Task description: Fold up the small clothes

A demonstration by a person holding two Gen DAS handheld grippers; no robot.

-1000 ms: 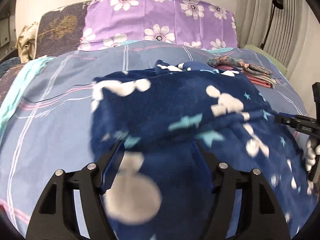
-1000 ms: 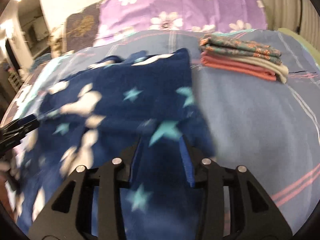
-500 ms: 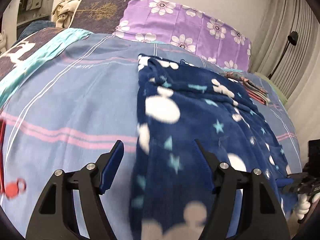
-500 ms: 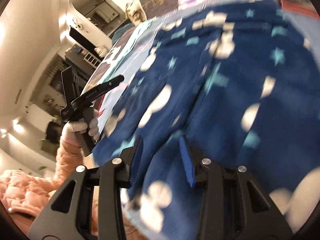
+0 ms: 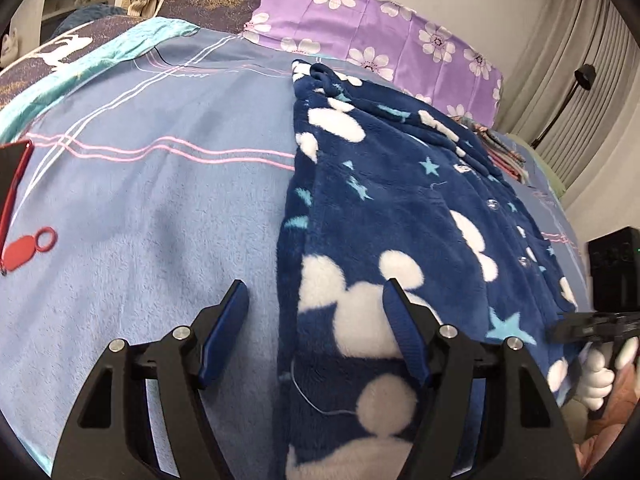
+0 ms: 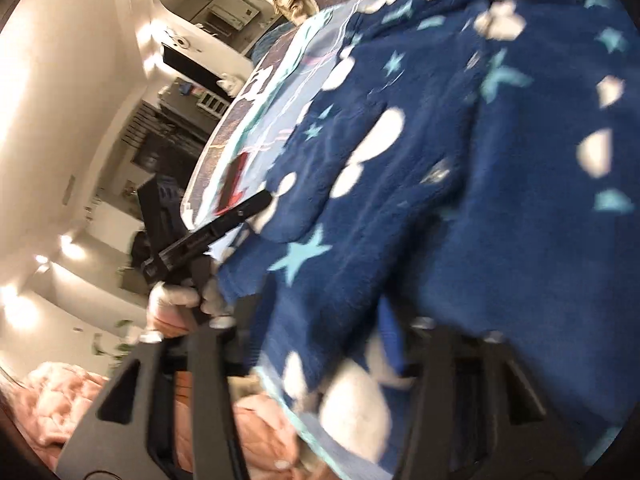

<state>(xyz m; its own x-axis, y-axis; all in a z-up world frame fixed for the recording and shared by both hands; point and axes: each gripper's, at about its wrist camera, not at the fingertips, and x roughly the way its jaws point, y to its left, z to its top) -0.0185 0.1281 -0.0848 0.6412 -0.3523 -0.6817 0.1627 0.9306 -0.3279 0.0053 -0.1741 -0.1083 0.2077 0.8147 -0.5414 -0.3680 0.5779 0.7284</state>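
A dark blue fleece garment (image 5: 400, 200) with white mouse heads and teal stars lies spread on the blue plaid bedsheet (image 5: 160, 200). My left gripper (image 5: 315, 284) stands open over its near left edge. The cloth lies between the fingers, with bare sheet between its edge and the left pad. In the right wrist view the garment (image 6: 460, 160) fills the blurred frame. My right gripper (image 6: 320, 312) is closing its jaws on the hem, and cloth fills the gap between them. The right gripper (image 5: 568, 326) shows at the garment's right corner in a gloved hand. The left gripper (image 6: 224, 224) appears at the far corner.
A red phone case (image 5: 14, 184) and a red key tag (image 5: 24, 250) lie on the sheet at the left. A stack of folded clothes (image 5: 500, 148) sits beyond the garment, by purple floral pillows (image 5: 360, 32). A pink quilt (image 6: 60, 392) lies below the bed's edge.
The garment, lifted and bunched a second ago, now lies flat on the sheet. Both grippers drew back toward the near edge. The right one swung left, and its jaws narrowed on the hem.
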